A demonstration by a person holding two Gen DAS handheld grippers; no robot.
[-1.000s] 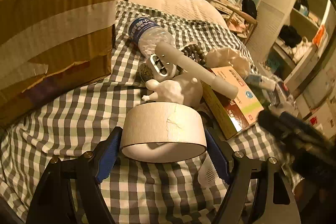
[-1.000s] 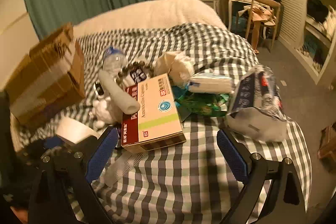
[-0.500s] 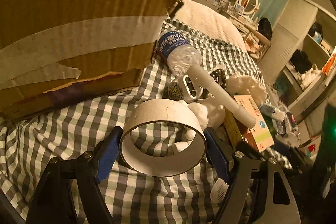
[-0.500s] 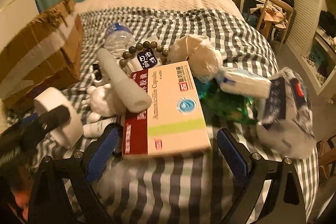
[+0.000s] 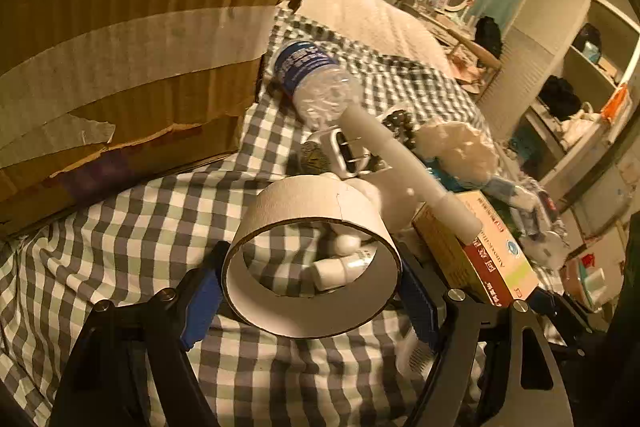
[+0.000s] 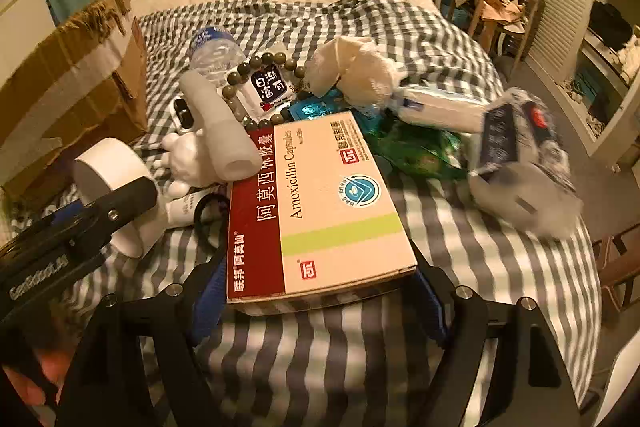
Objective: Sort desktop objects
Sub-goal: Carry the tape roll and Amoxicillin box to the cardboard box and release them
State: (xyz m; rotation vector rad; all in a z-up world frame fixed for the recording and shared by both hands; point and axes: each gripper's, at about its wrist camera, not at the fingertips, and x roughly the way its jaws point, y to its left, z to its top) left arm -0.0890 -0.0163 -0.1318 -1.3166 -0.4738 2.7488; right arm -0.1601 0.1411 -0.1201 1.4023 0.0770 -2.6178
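The left gripper (image 5: 312, 291) clamps a tape roll (image 5: 312, 263) between blue pads, raised over the checked cloth (image 5: 132, 227) near the carton (image 5: 120, 39). The right gripper (image 6: 316, 291) has its jaws spread on either side of the medicine box (image 6: 328, 203), at the near edge of the pile.

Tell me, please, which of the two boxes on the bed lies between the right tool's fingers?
The flat Amoxicillin capsule box does; its near end sits between the right tool fingers. The taped cardboard box stands apart, far left.
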